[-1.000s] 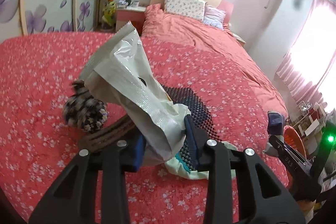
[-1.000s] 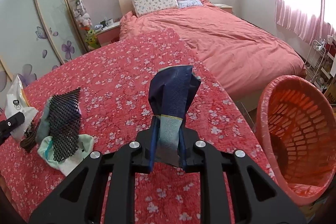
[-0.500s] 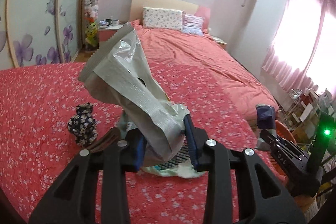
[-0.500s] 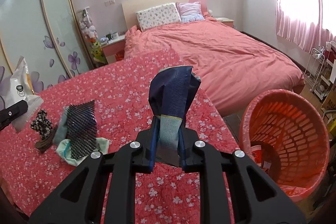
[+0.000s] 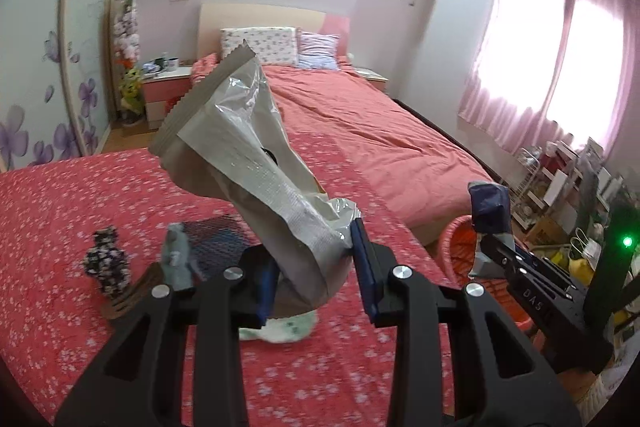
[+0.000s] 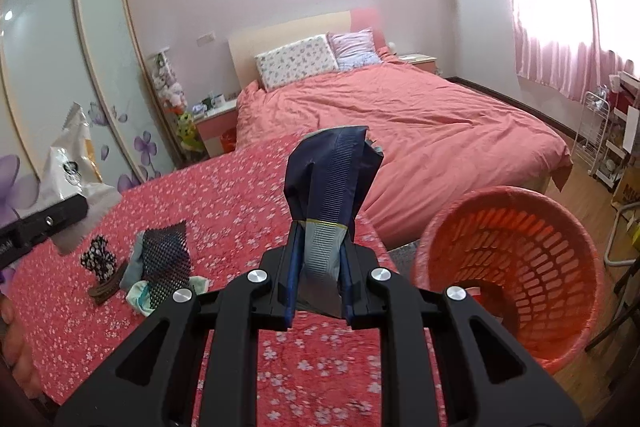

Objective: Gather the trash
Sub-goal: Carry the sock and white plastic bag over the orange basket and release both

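Note:
My left gripper point(image 5: 316, 279) is shut on a crumpled silver snack bag point(image 5: 256, 163), held above the red flowered table point(image 5: 60, 195). The bag also shows in the right wrist view point(image 6: 68, 163). My right gripper point(image 6: 320, 291) is shut on a dark blue wrapper point(image 6: 332, 179), held just left of an orange plastic basket point(image 6: 516, 267). The wrapper point(image 5: 490, 207) and the basket point(image 5: 456, 251) also show in the left wrist view.
On the table lie a black mesh piece over pale cloths point(image 6: 164, 259), a small black flowered pouch point(image 6: 98, 255) and a brown comb point(image 6: 106, 287). A bed with a pink cover point(image 6: 420, 131) stands behind. Shelves and clutter point(image 5: 560, 187) stand right of the basket.
Both grippers rose and moved right toward the basket with their loads. The table items fell back to the left and the basket came closer in the right wrist view.

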A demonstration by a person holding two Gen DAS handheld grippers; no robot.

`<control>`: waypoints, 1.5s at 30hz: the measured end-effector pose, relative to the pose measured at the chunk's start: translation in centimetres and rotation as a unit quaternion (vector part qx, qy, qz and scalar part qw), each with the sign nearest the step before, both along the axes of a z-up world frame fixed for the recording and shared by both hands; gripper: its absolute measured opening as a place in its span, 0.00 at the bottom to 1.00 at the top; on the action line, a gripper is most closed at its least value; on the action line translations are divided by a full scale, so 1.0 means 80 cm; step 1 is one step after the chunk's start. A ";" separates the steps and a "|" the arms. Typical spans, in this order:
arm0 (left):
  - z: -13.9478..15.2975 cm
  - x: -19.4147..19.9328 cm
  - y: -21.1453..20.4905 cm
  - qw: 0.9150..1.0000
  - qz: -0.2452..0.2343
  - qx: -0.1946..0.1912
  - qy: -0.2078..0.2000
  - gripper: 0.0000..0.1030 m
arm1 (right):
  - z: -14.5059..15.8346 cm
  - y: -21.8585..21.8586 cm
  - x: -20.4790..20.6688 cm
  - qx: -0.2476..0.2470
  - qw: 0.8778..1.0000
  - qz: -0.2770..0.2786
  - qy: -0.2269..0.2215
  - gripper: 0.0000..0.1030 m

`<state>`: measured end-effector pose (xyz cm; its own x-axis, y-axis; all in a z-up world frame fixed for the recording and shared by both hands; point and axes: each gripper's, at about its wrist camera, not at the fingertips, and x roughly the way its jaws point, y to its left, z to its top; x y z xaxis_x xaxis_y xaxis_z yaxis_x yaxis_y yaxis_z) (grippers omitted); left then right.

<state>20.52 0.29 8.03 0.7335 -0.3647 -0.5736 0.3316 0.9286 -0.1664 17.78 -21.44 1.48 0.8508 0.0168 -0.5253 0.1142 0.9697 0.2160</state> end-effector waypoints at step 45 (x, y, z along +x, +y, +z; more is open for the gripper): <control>-0.146 0.010 -0.372 0.966 -0.244 0.036 0.082 0.55 | -0.062 -0.235 -0.061 0.101 0.983 -0.155 0.007 0.18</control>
<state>21.34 -29.44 -3.66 0.3822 -0.5985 -0.7040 0.7073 0.6798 -0.1939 12.89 -40.27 -3.48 0.8241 -0.1360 -0.5499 0.4014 0.8251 0.3975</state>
